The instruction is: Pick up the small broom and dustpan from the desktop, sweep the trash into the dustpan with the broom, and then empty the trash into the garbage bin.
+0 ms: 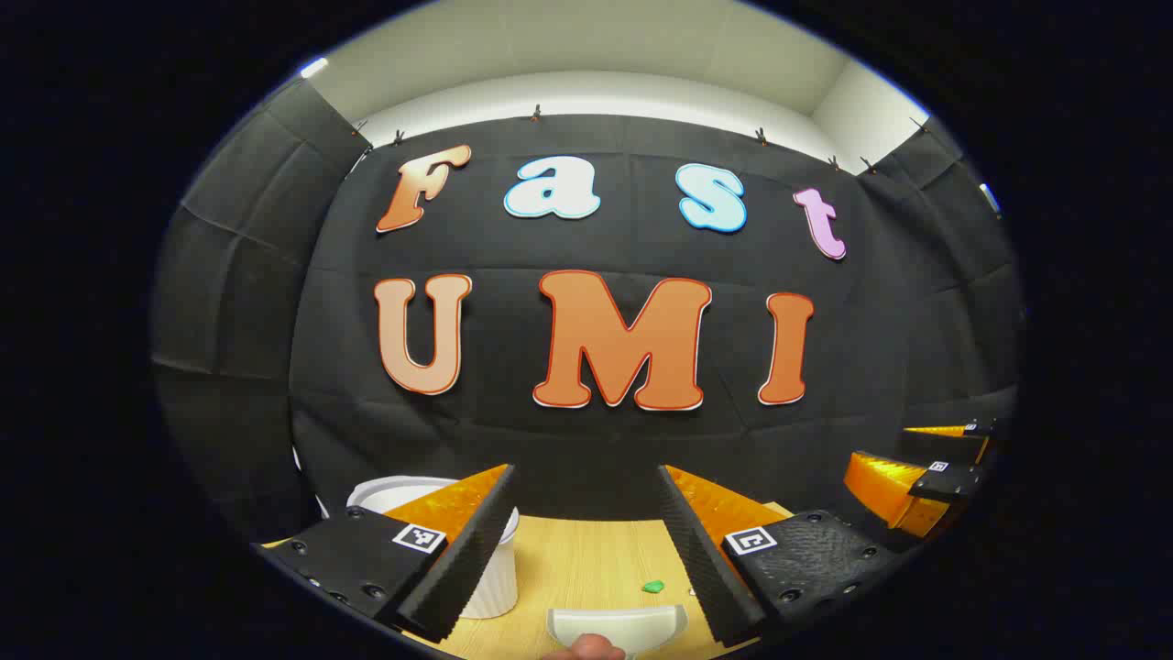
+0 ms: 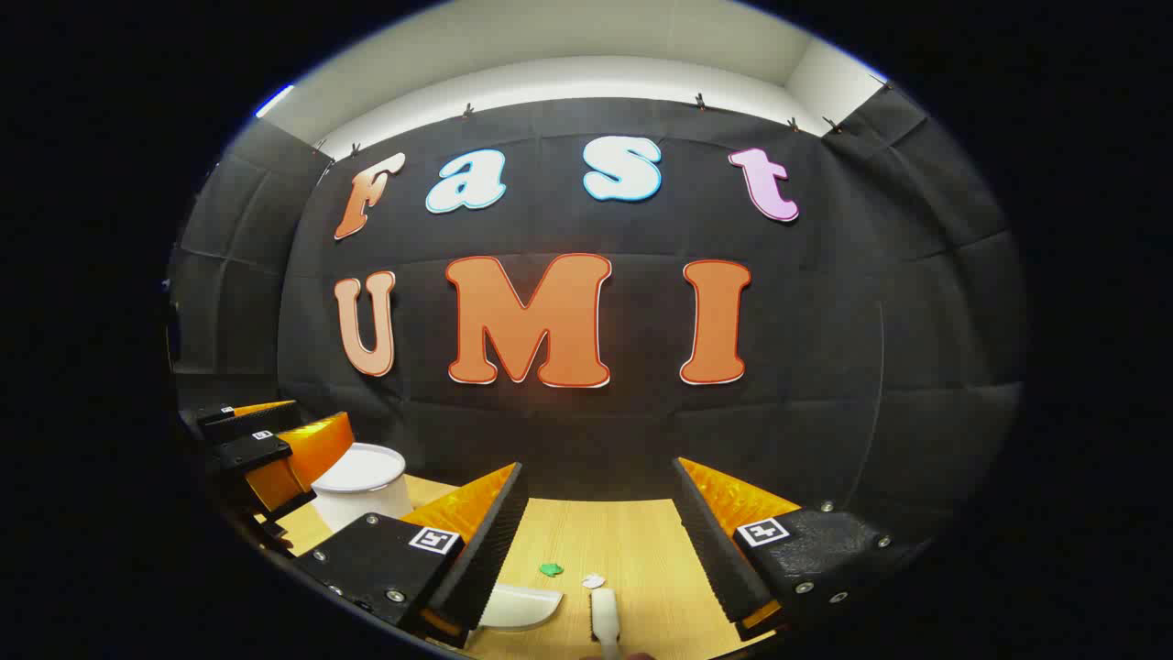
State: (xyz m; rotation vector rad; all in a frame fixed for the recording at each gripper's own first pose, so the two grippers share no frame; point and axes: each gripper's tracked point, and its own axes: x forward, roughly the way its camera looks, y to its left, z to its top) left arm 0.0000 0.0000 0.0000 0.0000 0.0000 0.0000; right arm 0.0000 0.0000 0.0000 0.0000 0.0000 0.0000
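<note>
I hold both grippers above the near edge of the light wooden tabletop [image 2: 632, 541], pointed at the back wall.

In the left gripper view, my left gripper [image 1: 586, 513] has its two black-and-orange fingers spread wide apart with nothing between them. Closest to me, at the near edge of the tabletop, lies the small white plastic dustpan [image 1: 632, 626], with something rounded and skin-toned, too cut off to tell, just in front of it. A little farther in sits a small green scrap of trash [image 1: 652, 587]. Toward the left edge of the tabletop, partly behind my left finger, stands the white ribbed cylindrical garbage bin [image 1: 490, 587]. My right gripper [image 1: 926, 477] shows off to the right side, above the tabletop.

In the right gripper view, my right gripper [image 2: 600, 513] is likewise spread wide and holds nothing. Nearest, at the near edge, the small white broom [image 2: 605, 616] lies with its length pointing away from me, and the dustpan [image 2: 518, 607] rests just beside it to the left, partly behind my left finger. Just past the broom lies a small white crumpled scrap [image 2: 593, 580], and beside it the green scrap [image 2: 550, 569]. Farther off, toward the far left corner, the garbage bin [image 2: 362, 486] stands upright, with my left gripper [image 2: 275, 449] hanging in front of it.
</note>
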